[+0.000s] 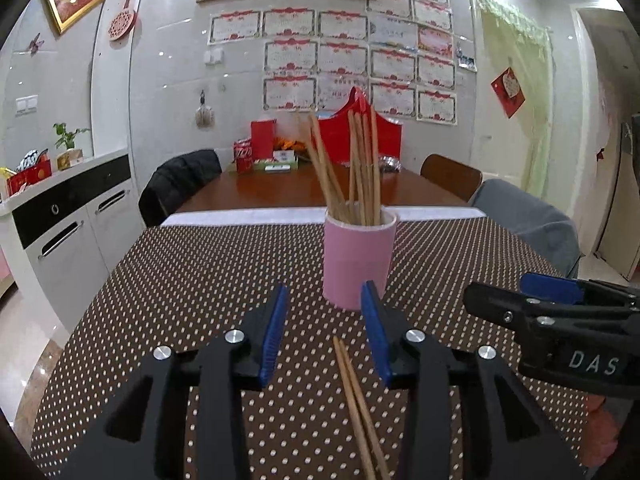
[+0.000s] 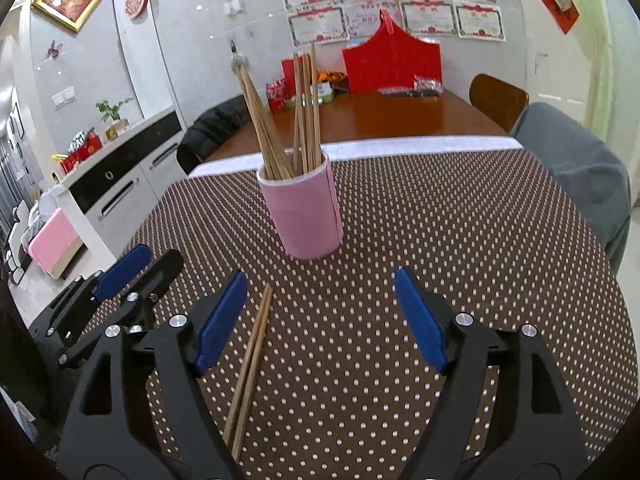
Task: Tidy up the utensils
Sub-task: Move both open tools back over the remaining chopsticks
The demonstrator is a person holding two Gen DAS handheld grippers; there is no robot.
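Near the front edge of the table, on its dotted brown cloth, 2 loose chopsticks lie side by side, apart from the pink holder that stands toward the middle with the rest upright inside. My left gripper is spread around them, pinching nothing; my right gripper gapes wide, empty, just beside. The sticks are thin, smooth, round wood: I judge they could roll or split apart under blue ridged pads, or a careless reach could tip the tall cylinder.
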